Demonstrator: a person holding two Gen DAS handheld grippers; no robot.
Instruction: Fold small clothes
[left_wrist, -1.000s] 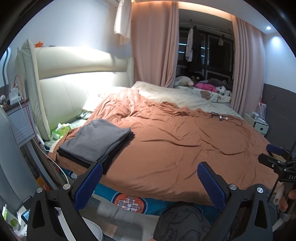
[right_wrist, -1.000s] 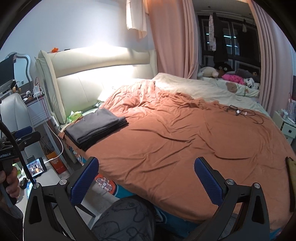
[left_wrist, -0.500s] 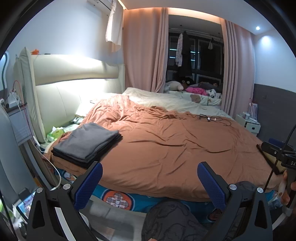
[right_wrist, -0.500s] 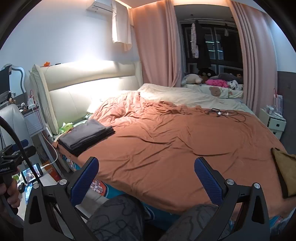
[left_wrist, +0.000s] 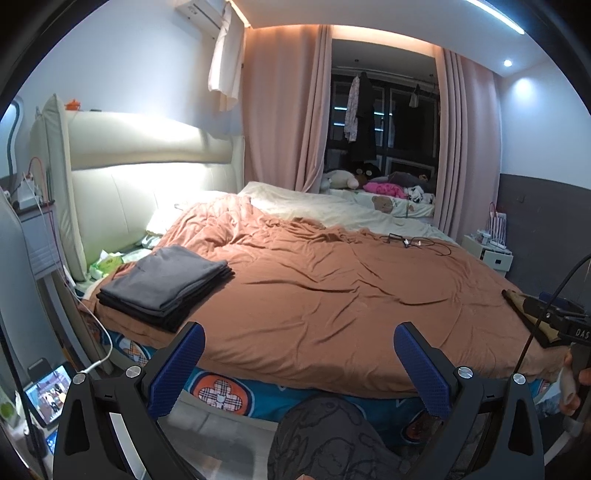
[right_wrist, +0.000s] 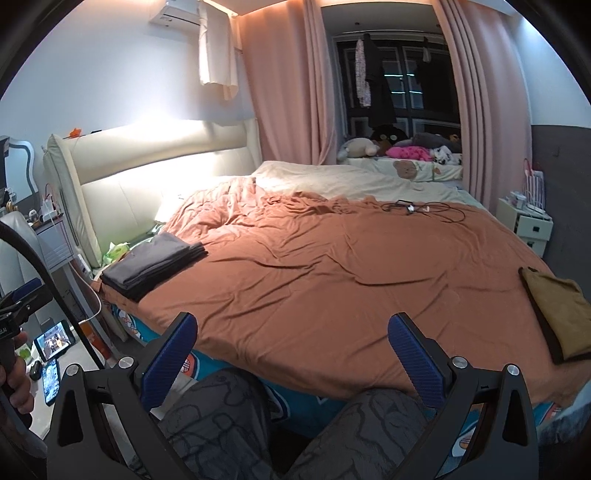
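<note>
A stack of folded grey clothes (left_wrist: 164, 284) (right_wrist: 153, 262) lies on the near left corner of the bed's orange-brown cover (left_wrist: 332, 288) (right_wrist: 332, 266). A folded mustard-brown garment (right_wrist: 559, 312) with a dark edge rests at the bed's right side; only its corner (left_wrist: 517, 299) shows in the left wrist view. My left gripper (left_wrist: 299, 365) is open and holds nothing, raised in front of the bed's foot. My right gripper (right_wrist: 291, 354) is open too, also off the bed, above the person's patterned trouser knees (right_wrist: 229, 417).
Black cables (right_wrist: 421, 210) lie on the far part of the cover. A padded headboard (left_wrist: 147, 177) and cluttered side shelf stand left, a white nightstand (right_wrist: 528, 225) right. Phones (right_wrist: 51, 341) lie on the floor at left. Soft toys line the window side.
Both grippers have drawn back and lifted away from the bed, so the views now take in more of the room. The mustard-brown garment has come into view at right. Both jaws stay open.
</note>
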